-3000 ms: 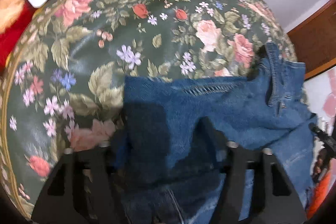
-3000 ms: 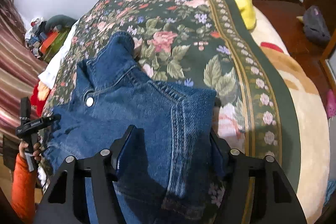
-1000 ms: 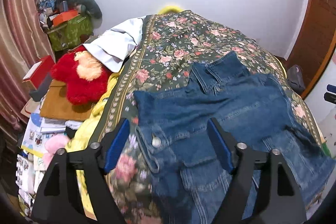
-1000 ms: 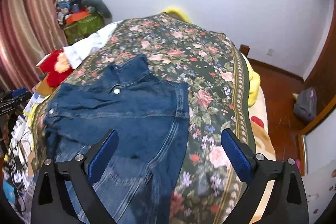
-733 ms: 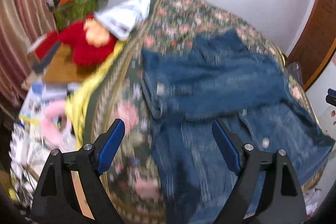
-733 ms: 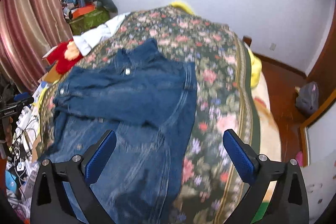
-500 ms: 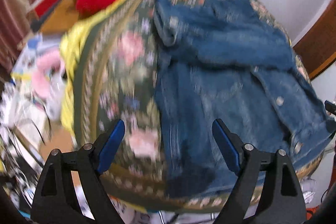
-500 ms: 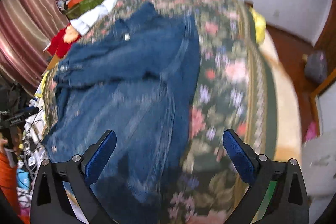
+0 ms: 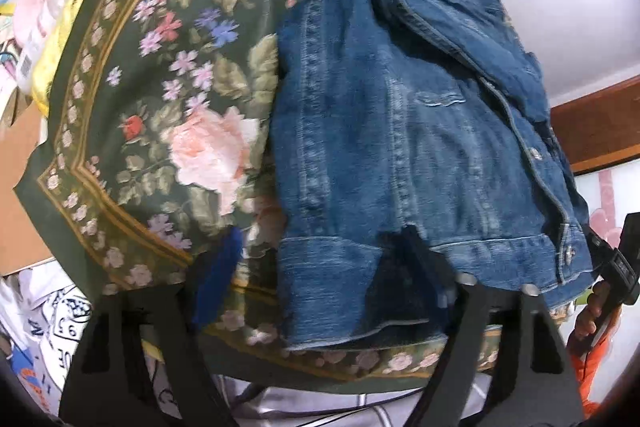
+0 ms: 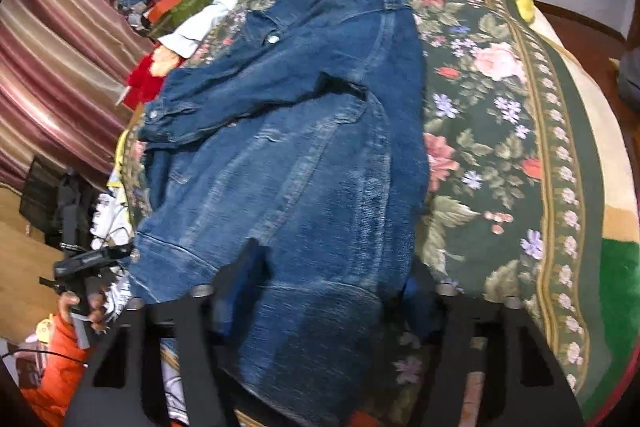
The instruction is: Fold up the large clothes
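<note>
1. The denim jacket (image 10: 304, 155) lies on the floral bedspread (image 10: 520, 147), its hem at six o'clock.
2. Our left gripper (image 9: 320, 271) and right gripper (image 10: 328, 279) gape wide, straddling that hem.
3. We should pinch both hem corners evenly, then lift toward twelve o'clock.

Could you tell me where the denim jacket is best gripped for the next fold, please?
Probably the denim jacket by its bottom hem band, both grippers coming from the near bed edge: that thick hem overhangs the floral bedspread there, so open jaws can slip around it.
</note>
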